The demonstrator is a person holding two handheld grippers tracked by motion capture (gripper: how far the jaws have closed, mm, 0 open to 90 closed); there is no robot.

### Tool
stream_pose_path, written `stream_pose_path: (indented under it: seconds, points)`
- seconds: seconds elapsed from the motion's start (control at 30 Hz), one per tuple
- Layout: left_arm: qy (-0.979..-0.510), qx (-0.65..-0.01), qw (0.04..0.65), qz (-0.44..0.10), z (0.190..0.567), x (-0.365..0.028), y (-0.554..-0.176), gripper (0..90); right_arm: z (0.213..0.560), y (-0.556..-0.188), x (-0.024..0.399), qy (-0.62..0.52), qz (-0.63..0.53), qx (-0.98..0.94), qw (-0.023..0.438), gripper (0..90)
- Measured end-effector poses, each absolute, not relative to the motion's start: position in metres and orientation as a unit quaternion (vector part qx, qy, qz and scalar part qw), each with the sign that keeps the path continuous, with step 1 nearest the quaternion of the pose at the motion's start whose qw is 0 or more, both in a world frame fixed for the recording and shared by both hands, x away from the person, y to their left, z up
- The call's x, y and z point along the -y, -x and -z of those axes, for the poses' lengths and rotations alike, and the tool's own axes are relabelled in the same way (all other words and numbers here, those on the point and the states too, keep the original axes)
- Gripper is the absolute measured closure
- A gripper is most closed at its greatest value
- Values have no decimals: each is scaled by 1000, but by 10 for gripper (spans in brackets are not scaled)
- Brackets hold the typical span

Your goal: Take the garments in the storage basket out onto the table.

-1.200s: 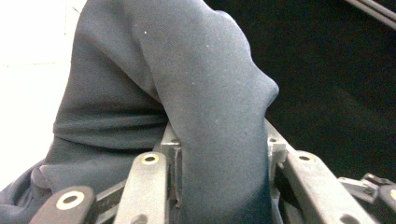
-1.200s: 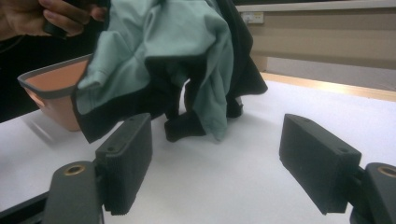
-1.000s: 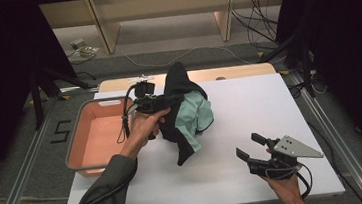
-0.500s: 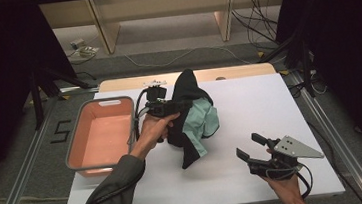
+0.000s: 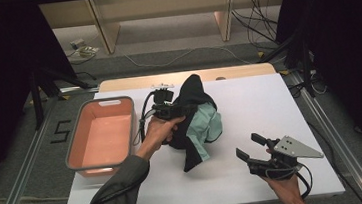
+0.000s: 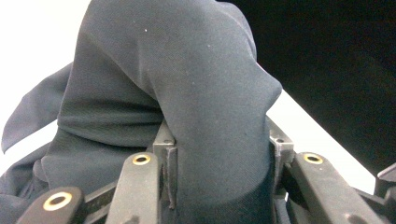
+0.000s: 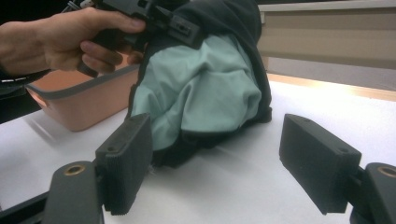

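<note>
A dark garment [image 5: 191, 93] with a mint-green lining [image 5: 209, 124] hangs in a bunch over the white table [image 5: 269, 98], its lower end resting on the surface. My left gripper [image 5: 185, 109] is clamped on a thick fold of the dark cloth [image 6: 210, 93] near its top. Its jaws have just been opening slightly, with the fold still pressed between the pads. My right gripper [image 5: 248, 145] stands open low over the table's front right, apart from the garment [image 7: 201, 88], with nothing between its jaws [image 7: 229, 154].
A salmon-coloured basket [image 5: 96, 103] with a grey rim sits on the table's left side, just left of the left hand; its wall [image 7: 74, 105] is also in the right gripper view. Cables lie on the floor beyond the table.
The left hand has carried the garment to the right and a little lower, away from the basket's edge. The right gripper has stayed in place.
</note>
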State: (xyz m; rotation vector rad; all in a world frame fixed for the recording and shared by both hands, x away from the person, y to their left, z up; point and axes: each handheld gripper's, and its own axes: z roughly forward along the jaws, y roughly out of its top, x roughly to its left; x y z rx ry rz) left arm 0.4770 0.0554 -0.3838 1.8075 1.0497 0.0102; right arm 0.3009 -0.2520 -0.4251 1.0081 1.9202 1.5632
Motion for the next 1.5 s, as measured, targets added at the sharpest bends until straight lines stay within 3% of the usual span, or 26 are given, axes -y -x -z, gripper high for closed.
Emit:
stream_pose_path:
  seconds: [0.2,0.47,0.57,0.9,1.5]
  points:
    - [-756,-439,486,4,393,-46,-479,509,425,-301,252,-367,-569,-698,231,264]
    - [-783,-426,453,9,400,-36,-480,224,425,-301,252,-367,-569,-698,232,264]
    - [-788,-422,449,0,397,-36,-479,170,425,-301,252,-367,-569,-698,232,264]
    - [-789,-392,473,-26,372,-44,-467,150,425,-301,252,-367,-569,-698,232,264]
    - [-751,-345,559,-64,373,-87,-434,150,426,-302,252,-367,-570,-698,230,263]
